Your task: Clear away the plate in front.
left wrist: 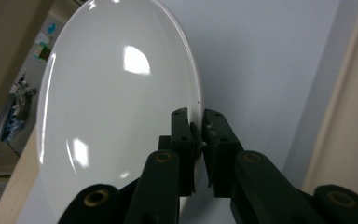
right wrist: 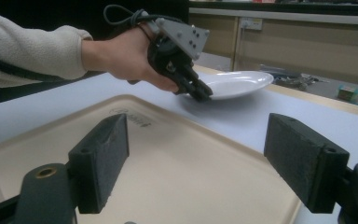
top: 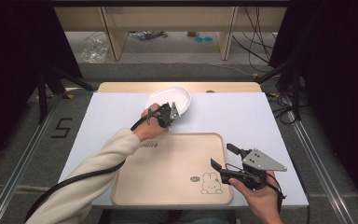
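Note:
A white plate [top: 168, 98] sits at the far middle of the white table top. My left gripper [top: 174, 112] is shut on the plate's near rim; in the left gripper view the rim [left wrist: 198, 128] is pinched between the two black pads. In the right gripper view the plate [right wrist: 235, 83] is tilted, its near edge raised in the left gripper [right wrist: 199, 93]. A beige tray [top: 168, 163] with a rabbit drawing [top: 210, 183] lies in front. My right gripper [top: 223, 156] stands open over the tray's right edge, its pads [right wrist: 103, 156] wide apart with nothing between them.
The table top [top: 247, 116] ends at a wooden strip at the back. Dark curtains and metal stands flank both sides. Cables and wooden furniture legs are on the floor beyond the table. A thick black cable trails from the left sleeve [top: 88, 182].

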